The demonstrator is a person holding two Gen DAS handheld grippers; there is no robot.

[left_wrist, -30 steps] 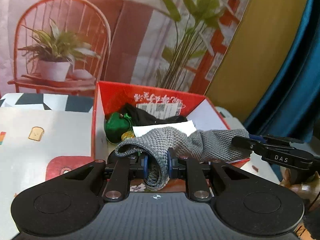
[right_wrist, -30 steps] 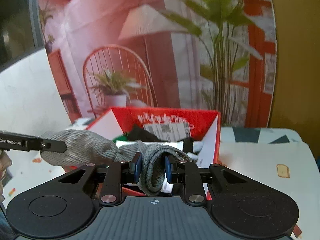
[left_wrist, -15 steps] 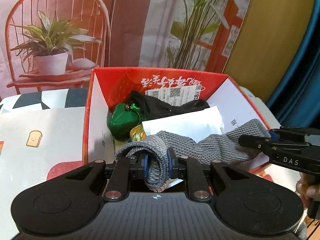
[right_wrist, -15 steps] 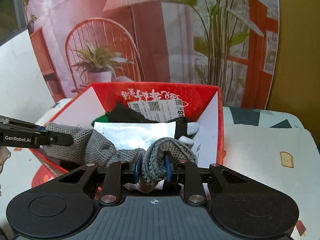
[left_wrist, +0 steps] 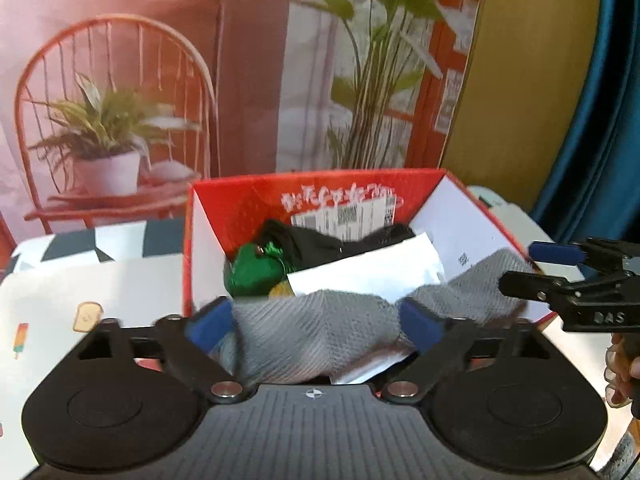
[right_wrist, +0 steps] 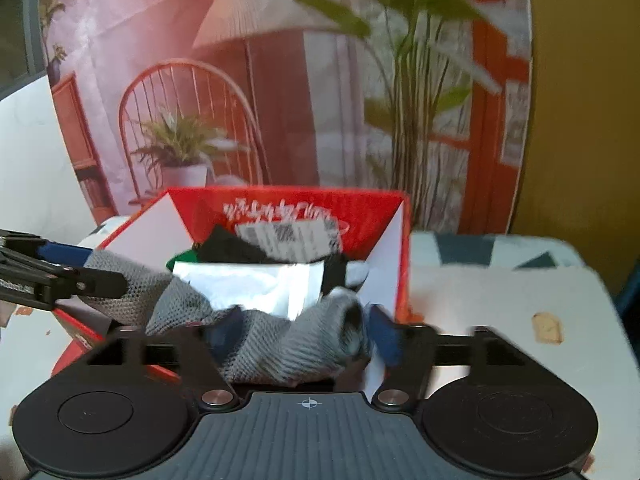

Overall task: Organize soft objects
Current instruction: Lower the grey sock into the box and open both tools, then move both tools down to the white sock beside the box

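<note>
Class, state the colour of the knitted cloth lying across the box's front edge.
Grey; the knitted cloth shows best in the left wrist view.

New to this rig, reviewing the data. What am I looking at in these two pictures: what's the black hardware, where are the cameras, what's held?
There is no robot arm: a person carries a hand-held gripper in each hand, each with a fisheye camera looking along its two blue-padded fingers. One picture is from the left hand-held gripper, the other from the right hand-held gripper; the black shape at each picture's bottom is that gripper's own body.

Both stand open. A grey knitted cloth lies between their fingers, draped over the front edge of a red cardboard box on a printed tablecloth. Inside are a green pouch, black fabric and a white sheet.
</note>
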